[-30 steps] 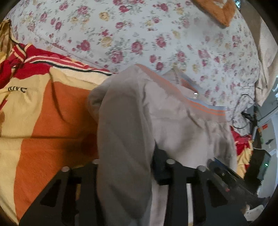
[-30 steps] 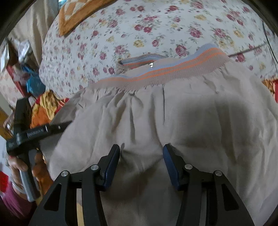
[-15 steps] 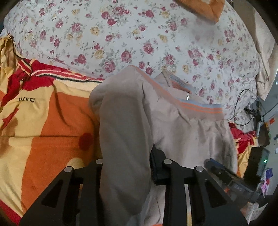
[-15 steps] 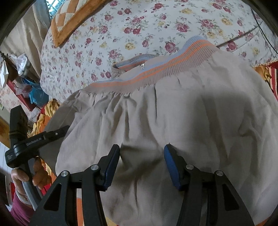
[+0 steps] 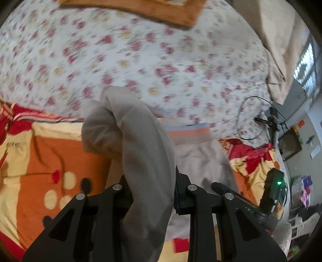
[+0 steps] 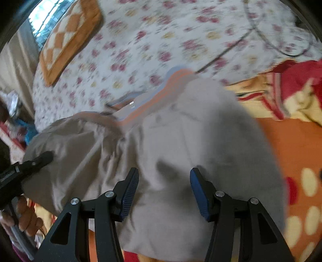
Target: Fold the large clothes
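Lying across the bed, the grey trousers (image 6: 181,141) run lengthwise from their striped waistband (image 6: 161,90), which points toward the floral quilt (image 6: 140,40), back toward the two cameras. They rest partly on the quilt and partly on the orange blanket (image 6: 297,145).

Compared with half a second ago, both views have swung and blurred (motion smears the flowers); in the left view the bunched fold now stands higher and hides more of the waistband (image 5: 189,133), and the orange cushion (image 5: 140,10) has come into sight at the top.

The left tool (image 5: 150,193) is clenched on a thick draped fold of the trousers (image 5: 147,161), cloth filling the gap between its fingers and hanging over them. The right tool (image 6: 164,187) is released, its blue-padded fingers (image 6: 130,189) spread wide just above the grey cloth; whether they touch it I cannot tell.
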A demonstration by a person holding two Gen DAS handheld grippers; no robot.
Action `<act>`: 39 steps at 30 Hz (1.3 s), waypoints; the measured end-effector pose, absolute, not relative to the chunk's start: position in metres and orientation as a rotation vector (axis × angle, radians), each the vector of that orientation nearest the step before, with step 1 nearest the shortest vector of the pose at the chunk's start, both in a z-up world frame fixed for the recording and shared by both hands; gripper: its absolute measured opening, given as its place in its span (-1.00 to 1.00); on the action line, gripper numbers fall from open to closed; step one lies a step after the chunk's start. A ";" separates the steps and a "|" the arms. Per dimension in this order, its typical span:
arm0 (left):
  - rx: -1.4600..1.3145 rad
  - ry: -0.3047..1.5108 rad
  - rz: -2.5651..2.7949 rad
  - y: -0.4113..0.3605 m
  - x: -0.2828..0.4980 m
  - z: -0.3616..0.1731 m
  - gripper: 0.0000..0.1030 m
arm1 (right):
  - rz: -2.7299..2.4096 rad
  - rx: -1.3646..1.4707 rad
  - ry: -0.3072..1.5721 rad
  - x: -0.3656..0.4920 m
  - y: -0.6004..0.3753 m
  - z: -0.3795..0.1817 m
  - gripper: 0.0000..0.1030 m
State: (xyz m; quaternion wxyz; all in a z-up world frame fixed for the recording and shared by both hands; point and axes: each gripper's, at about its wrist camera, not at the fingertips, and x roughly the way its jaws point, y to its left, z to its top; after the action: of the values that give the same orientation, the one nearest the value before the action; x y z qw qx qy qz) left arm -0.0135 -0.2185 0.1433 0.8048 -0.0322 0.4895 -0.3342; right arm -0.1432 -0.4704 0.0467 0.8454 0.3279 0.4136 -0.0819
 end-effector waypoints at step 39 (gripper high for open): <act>0.055 1.073 -0.815 -0.285 -0.059 0.133 0.34 | -0.147 1.447 0.664 -0.205 -0.569 -0.018 0.11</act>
State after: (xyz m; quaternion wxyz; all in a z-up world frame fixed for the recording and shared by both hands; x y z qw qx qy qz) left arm -0.0593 -0.2846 0.1328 0.7813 0.0254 0.4967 -0.3771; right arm -0.2052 -0.5691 -0.0177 0.6972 0.6487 0.2978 -0.0659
